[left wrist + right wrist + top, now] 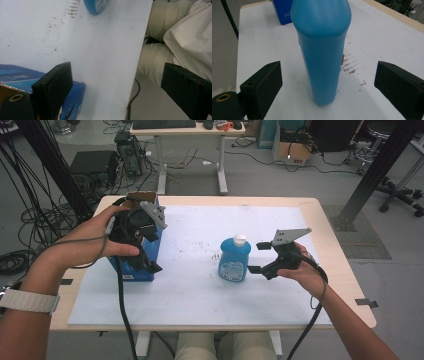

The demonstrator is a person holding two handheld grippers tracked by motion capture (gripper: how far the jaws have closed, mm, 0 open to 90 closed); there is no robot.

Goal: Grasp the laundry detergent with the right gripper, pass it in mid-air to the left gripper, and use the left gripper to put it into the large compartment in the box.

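White sheet (200, 285) covers the tabletop; blue bottle (234, 259) stands mid-sheet, right gripper (256, 257) jaws spread wide around it; looks smooth, probably slippery, so grab the flat mid-body; left gripper (150, 255) gapes too, over the blue box (131, 271) at the left edge.

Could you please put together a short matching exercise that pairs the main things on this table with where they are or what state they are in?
Things:
1. blue bottle
2. blue box
3. right gripper
4. white sheet

Places or states:
A. spread flat over the tabletop, speckled with small brown marks
B. open, its jaws either side of the bottle without touching it
C. standing upright near the middle of the sheet, white cap on top
D. at the left side of the sheet, under the left gripper

Pairs: 1-C, 2-D, 3-B, 4-A
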